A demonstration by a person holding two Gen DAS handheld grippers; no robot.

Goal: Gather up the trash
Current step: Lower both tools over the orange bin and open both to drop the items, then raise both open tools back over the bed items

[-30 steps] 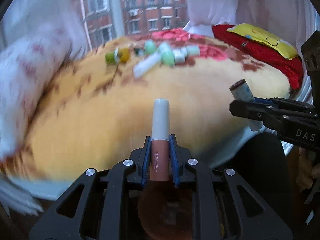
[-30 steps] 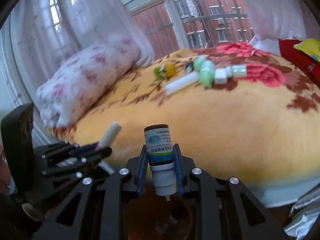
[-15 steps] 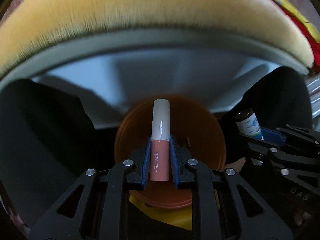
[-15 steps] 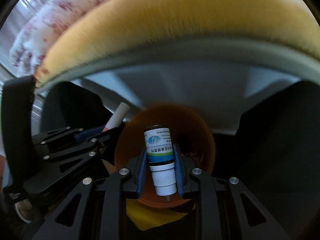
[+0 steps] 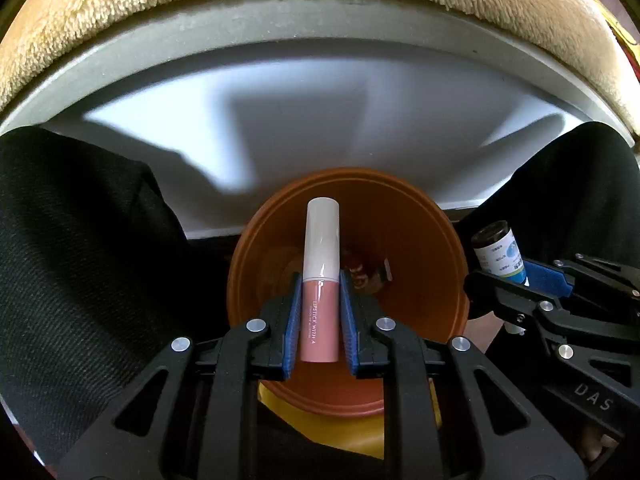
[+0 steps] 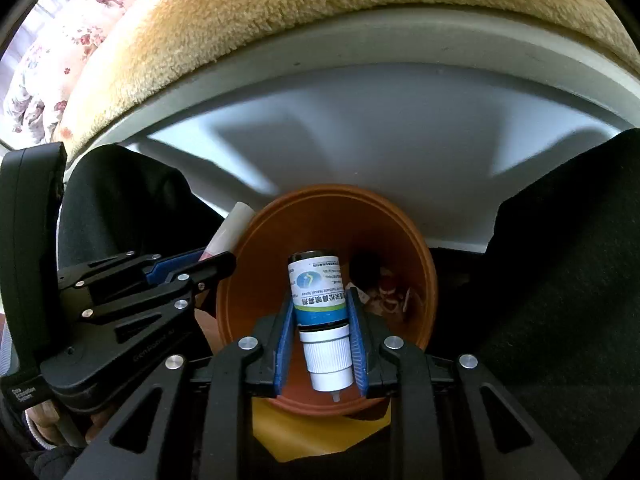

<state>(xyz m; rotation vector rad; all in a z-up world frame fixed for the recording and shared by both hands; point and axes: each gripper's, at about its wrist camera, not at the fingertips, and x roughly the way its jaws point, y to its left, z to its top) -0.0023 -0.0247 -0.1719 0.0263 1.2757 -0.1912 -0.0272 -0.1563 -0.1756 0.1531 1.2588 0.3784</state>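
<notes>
Orange bin (image 5: 420, 240) mouth gaping open below – scraps (image 6: 386, 292) lying only at bottom. Bed edge (image 5: 320, 20) looming behind, dark trouser legs (image 5: 80, 260) flanking both sides – passage narrowing.

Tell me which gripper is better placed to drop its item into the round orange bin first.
Probably the left gripper: its pink lipstick tube hangs centred over the round orange bin. In that view the right gripper and its white spray bottle sit at the bin's rim.
</notes>
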